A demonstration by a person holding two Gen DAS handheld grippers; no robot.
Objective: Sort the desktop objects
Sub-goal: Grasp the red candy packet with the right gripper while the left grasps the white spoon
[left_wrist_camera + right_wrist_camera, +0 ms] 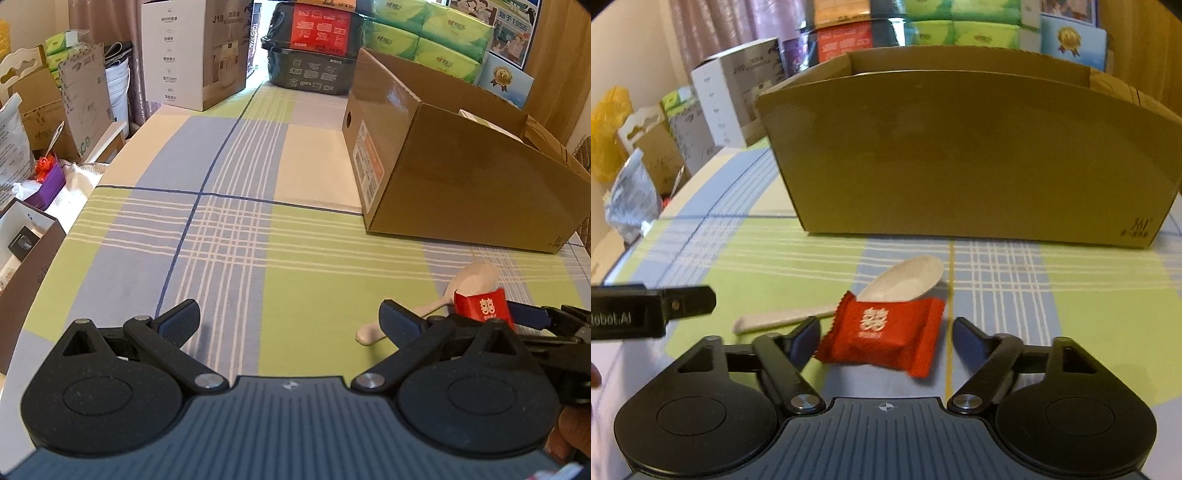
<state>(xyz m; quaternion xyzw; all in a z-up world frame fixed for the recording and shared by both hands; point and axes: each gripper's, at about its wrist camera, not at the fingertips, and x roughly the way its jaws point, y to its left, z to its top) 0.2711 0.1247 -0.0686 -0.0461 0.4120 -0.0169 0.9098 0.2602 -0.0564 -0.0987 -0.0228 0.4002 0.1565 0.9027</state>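
A red candy packet (pixel 882 332) lies on the plaid tablecloth (pixel 1052 317), between the fingers of my right gripper (pixel 886 339). That gripper is open; its left finger (pixel 807 338) is at the packet's edge and its right finger stands a little apart. Just behind the packet lies a white spoon (pixel 901 284), bowl to the right. Beyond both stands an open brown cardboard box (pixel 960 155). My left gripper (pixel 291 319) is open over bare cloth, left of the spoon (pixel 469 284) and the packet (pixel 484 308). The cardboard box (pixel 461 177) sits ahead on its right.
At the far end of the table stand a white carton (pixel 192 55), a black basket (pixel 314 66) and green tissue packs (pixel 424 37). Off the left edge are a purple box (pixel 48 184) and an open brown box (pixel 22 258). Part of the left tool's black body (pixel 653 314) shows beside the spoon handle.
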